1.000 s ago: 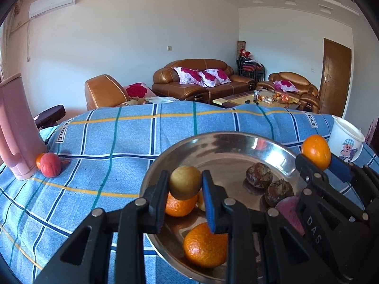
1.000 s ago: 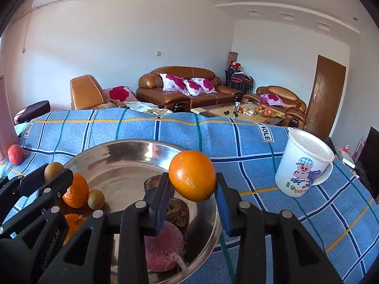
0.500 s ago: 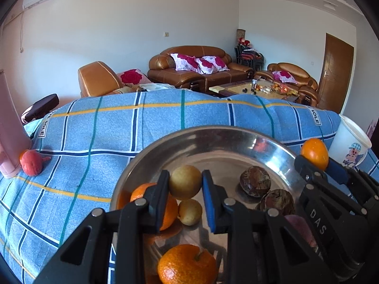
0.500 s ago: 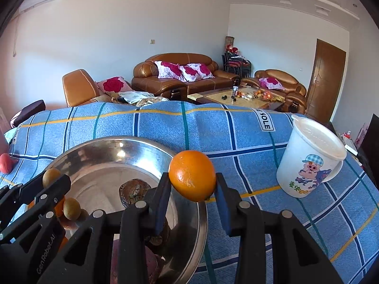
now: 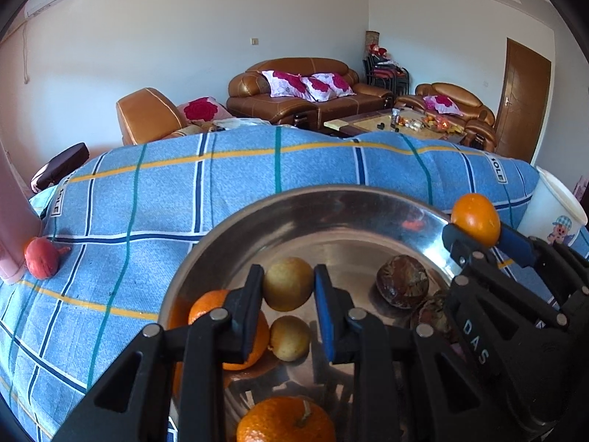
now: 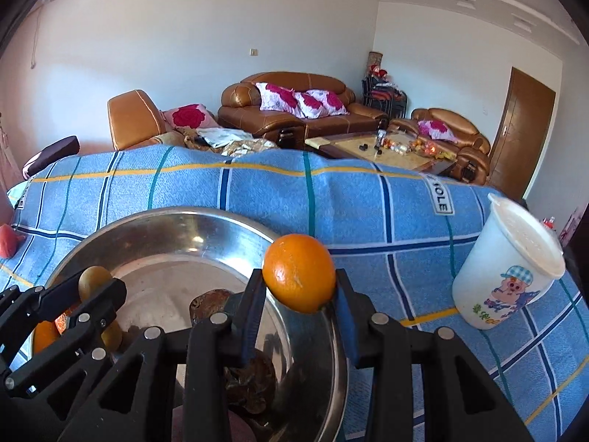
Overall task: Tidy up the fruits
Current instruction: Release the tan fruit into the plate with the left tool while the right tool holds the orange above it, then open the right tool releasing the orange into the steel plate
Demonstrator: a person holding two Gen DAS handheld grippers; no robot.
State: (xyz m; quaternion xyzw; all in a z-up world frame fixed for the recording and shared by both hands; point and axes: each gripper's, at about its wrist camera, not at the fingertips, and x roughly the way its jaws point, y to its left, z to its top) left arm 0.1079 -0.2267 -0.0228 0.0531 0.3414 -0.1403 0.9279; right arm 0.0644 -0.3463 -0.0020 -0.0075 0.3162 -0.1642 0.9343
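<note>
A round steel bowl [image 5: 331,202] sits on the blue plaid cloth. My left gripper [image 5: 288,285] is shut on a small yellow-green fruit [image 5: 288,283] and holds it above the bowl's left part. Below it lie a second small yellow-green fruit [image 5: 289,337], two tangerines [image 5: 254,346] [image 5: 285,420] and two dark brown fruits [image 5: 402,281]. My right gripper [image 6: 299,287] is shut on an orange [image 6: 299,272] over the bowl's right rim [image 6: 333,331]; it also shows in the left wrist view [image 5: 475,219].
A white cartoon cup [image 6: 506,269] stands on the cloth right of the bowl. A red fruit [image 5: 42,263] lies far left beside a pink jug [image 5: 13,228]. Sofas and a coffee table stand beyond the table's far edge.
Both grippers have moved forward and lower over the bowl, each still holding its fruit. The red fruit and pink jug have slid toward the left edge of view.
</note>
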